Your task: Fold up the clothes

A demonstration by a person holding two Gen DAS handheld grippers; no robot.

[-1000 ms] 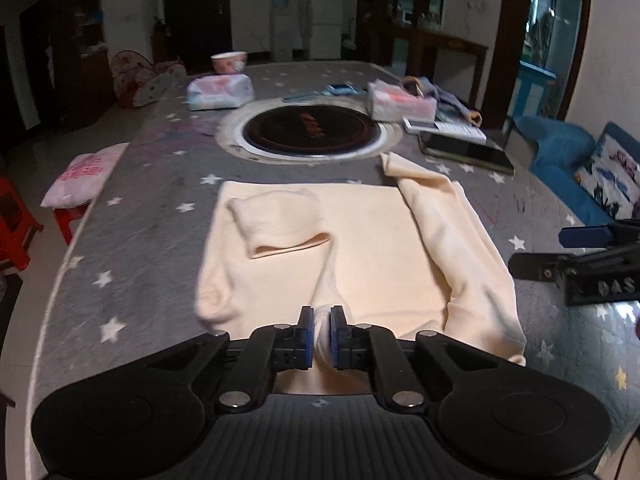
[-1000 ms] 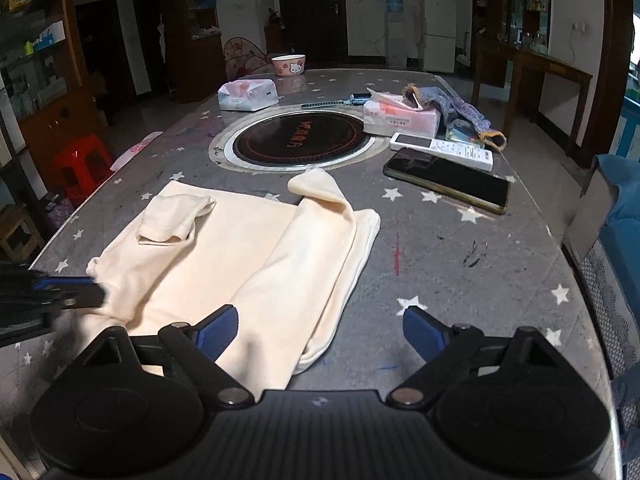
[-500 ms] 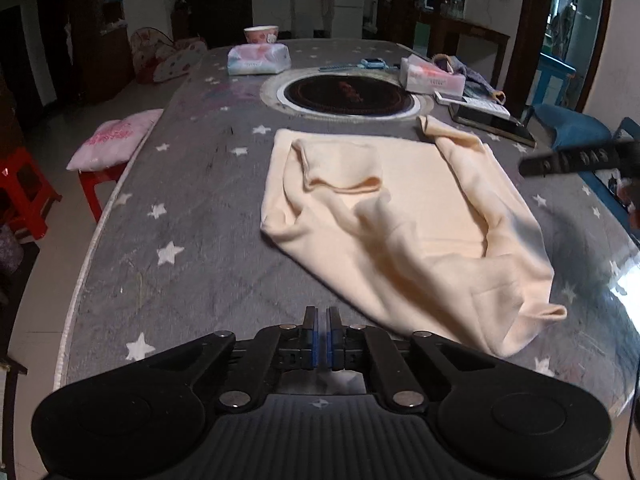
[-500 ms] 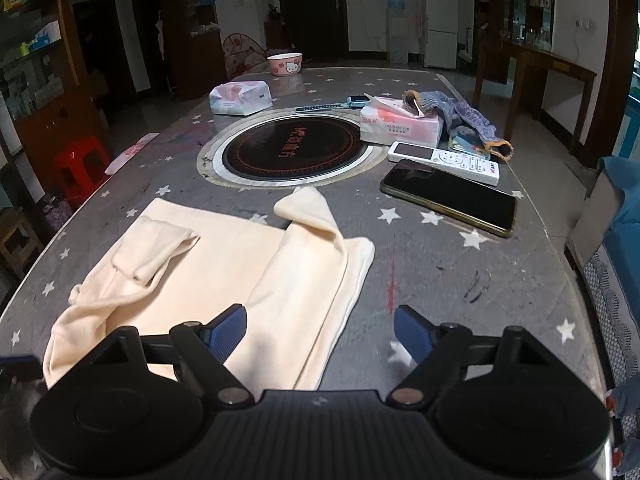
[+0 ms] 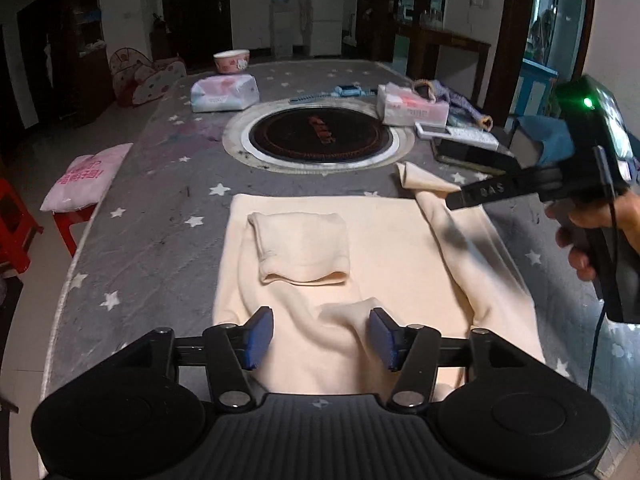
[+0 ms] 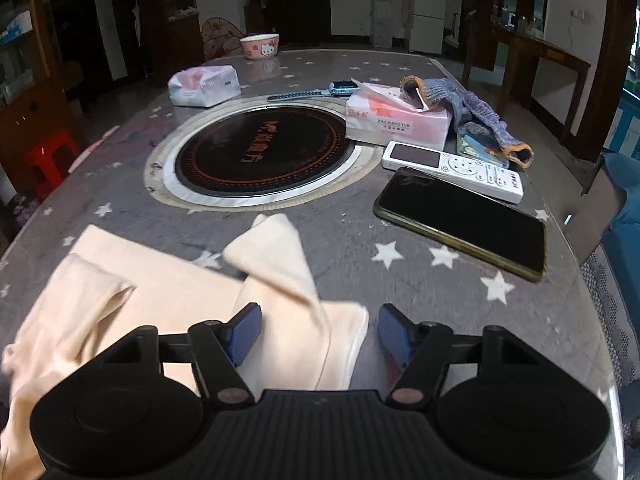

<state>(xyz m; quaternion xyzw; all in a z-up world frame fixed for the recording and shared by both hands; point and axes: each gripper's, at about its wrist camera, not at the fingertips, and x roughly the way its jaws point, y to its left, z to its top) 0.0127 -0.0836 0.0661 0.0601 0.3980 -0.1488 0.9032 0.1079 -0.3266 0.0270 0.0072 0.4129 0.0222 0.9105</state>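
The left gripper has its 2 blue fingers apart and opening; a raised fold of the cream garment stands between them, with neither pad pressing on it. Beyond these fingers the garment lies spread on the grey star-patterned table, 1 sleeve folded in over its body.

The right gripper has its fingers apart and closing, with the garment's right edge between them, untouched. Just ahead of them the other sleeve runs away to a raised, twisted end. Further out to the right lie a dark phone and a white remote; straight ahead sits the round black cooktop, with a tissue pack beside it and a pink bowl at the far edge.
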